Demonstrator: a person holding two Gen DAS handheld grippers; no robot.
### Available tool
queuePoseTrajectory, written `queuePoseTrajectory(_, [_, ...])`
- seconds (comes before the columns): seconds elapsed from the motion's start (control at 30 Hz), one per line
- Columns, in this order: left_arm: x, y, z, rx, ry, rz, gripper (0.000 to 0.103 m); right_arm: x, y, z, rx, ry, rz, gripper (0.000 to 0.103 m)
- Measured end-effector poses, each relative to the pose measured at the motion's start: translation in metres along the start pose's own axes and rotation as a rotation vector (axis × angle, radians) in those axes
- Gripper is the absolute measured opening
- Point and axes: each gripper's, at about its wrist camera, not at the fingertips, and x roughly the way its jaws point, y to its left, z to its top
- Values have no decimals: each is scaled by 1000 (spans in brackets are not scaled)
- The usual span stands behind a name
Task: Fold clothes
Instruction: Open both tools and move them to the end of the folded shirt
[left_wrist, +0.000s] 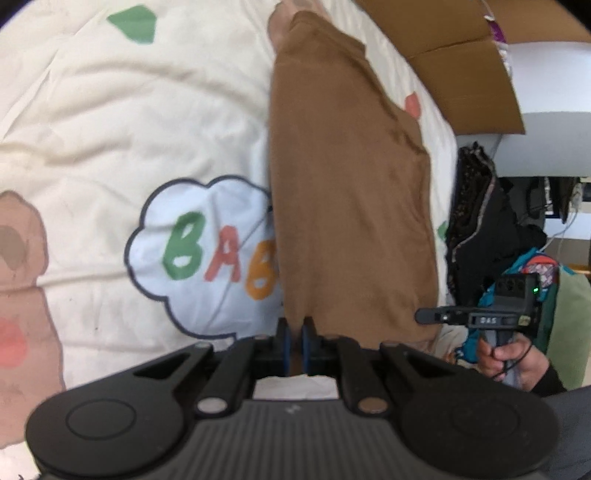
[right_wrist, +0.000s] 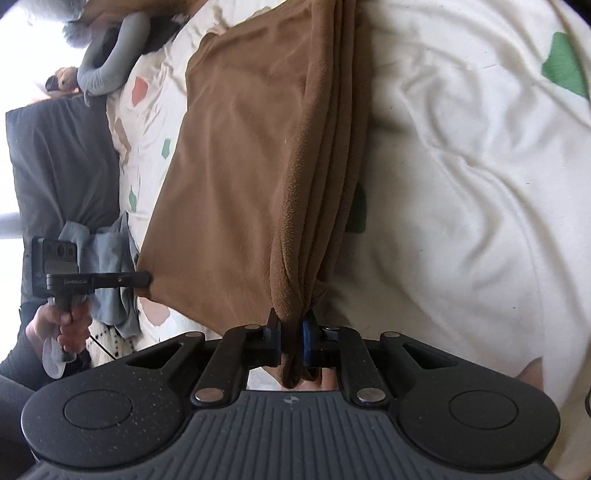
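**Brown garment pinched at both ends over the printed bedspread**

Cream bedspread (left_wrist: 110, 122) fills the left wrist view, printed with a cloud patch reading "BAB" in green, red and orange, a brown bear shape at the left edge. Across it runs the brown garment (left_wrist: 343, 177), a long folded strip stretching from near to far. The left gripper (left_wrist: 295, 332) is clenched on the garment's near edge, blue pads pressed to the cloth. Off to the right, the right gripper (left_wrist: 428, 315) comes in side-on, a hand (left_wrist: 506, 360) around its handle; beyond it sit a cardboard box (left_wrist: 461, 62) and a heap of dark clothes (left_wrist: 476, 206).

Over to the right wrist view: same bedspread (right_wrist: 461, 166), wrinkled and pale. The garment (right_wrist: 240, 166) hangs in bunched layers, and the right gripper (right_wrist: 293, 328) is clamped on that gathered end. At the left, the left gripper (right_wrist: 144, 278) touches the garment's far corner, a hand (right_wrist: 62, 325) gripping its handle; whether it is pinching there I cannot tell from this angle.
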Motion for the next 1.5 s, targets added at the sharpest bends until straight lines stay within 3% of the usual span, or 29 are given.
queuePoseTrajectory(0.1, [2,3,-2,9,0,22,9,3,3,1,-25,24,-47,13])
queuePoseTrajectory(0.13, [3,4,-3,12,0,30,14,1,2,2,-25,32,-44,14])
queuePoseTrajectory(0.17, [4,5,-3,14,0,37,25,-1,2,3,-25,39,-40,19])
queuePoseTrajectory(0.23, [1,6,-2,15,-18,49,44,-8,4,5,-25,37,-35,49])
queuePoseTrajectory(0.27, [-2,8,0,3,-34,40,46,-12,6,7,-35,26,-31,60])
queuePoseTrajectory(0.3, [-4,9,3,-8,-47,38,46,-16,8,9,-47,12,-26,62])
queuePoseTrajectory(0.63, [-19,4,59,-17,-215,-2,51,-39,0,52,-36,-169,-80,64])
queuePoseTrajectory(0.83, [-13,-3,91,12,-245,4,51,-49,-9,79,-19,-288,-99,64])
queuePoseTrajectory(1.1, [-6,-11,130,55,-309,9,54,-40,-15,113,-3,-357,-100,65])
queuePoseTrajectory(1.27, [5,-13,156,70,-337,9,54,-28,-23,134,10,-357,-78,65])
queuePoseTrajectory(1.5, [26,-8,175,78,-312,42,54,-29,-35,159,6,-331,-58,65])
